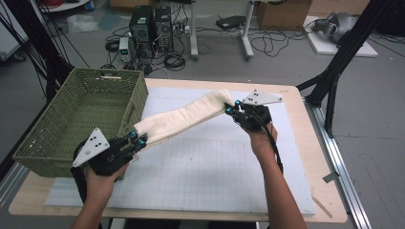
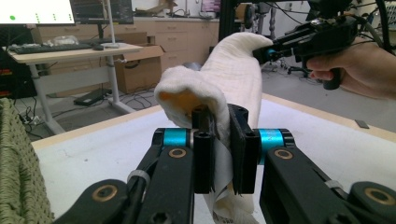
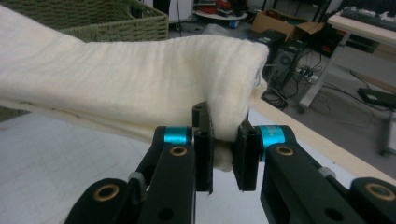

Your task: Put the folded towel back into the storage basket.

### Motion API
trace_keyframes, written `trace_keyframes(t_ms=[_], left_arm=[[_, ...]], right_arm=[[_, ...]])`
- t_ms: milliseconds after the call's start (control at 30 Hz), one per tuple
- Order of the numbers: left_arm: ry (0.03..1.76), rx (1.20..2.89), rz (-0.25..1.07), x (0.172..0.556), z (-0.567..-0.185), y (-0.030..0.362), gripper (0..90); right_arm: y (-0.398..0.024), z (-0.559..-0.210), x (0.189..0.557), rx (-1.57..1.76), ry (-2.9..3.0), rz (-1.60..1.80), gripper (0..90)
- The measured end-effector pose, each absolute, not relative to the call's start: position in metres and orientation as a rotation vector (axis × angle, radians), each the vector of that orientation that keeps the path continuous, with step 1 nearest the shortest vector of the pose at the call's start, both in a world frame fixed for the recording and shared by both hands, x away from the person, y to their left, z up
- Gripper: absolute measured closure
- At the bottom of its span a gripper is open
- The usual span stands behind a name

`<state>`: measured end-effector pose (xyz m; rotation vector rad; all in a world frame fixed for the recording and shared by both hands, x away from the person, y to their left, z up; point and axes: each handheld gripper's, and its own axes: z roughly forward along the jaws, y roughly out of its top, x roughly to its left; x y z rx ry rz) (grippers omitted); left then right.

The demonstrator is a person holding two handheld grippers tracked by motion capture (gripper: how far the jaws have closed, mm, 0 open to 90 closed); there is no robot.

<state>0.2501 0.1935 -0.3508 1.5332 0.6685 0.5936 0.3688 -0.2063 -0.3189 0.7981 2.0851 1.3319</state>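
High view, listed from the near edge of the table outward.

Left gripper [image 1: 138, 139]: held in the person's left hand [image 1: 101, 183] at the near left, jaws pressed together on one end of the cream towel [image 1: 184, 117]. In the left gripper view the same jaws pinch the cloth [image 2: 233, 79] between the two black pads, a rolled fold standing just above them and a white tag hanging just below.

Cream towel: folded into a long band, slung in the air between the two grippers, clear of the white gridded mat [image 1: 205, 167] beneath it. It runs from the left gripper up and away to the right gripper.

Right gripper [image 1: 232, 108]: held in the person's right hand [image 1: 261, 138], farther off and to the right, jaws clamped on the towel's other end. In the right gripper view the pads nip the lower corner of the cloth [image 3: 140, 88], the band stretching off to the left of the jaws.

Green woven basket [image 1: 86, 114]: just beside the left gripper, on its outer side and beyond it, at the table's left edge.

Computer towers [image 1: 152, 26]: on the floor, well beyond the table.
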Motion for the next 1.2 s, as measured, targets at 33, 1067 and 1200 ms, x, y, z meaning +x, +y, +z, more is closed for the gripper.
trace_keyframes(t_ms=[33,1067,1200], left_arm=[[0.67,1.532,0.597,0.25,-0.351,0.194,81.1],[0.768,1.471,0.694,0.229,-0.343,0.241,81.1],[0.781,1.459,0.706,0.226,-0.342,0.249,81.2]], right_arm=[[-0.205,-0.318,0.372,0.797,2.088,1.334,80.7],[-0.12,-0.287,0.417,0.65,2.139,1.347,80.7],[-0.107,-0.284,0.422,0.629,2.141,1.361,80.7]])
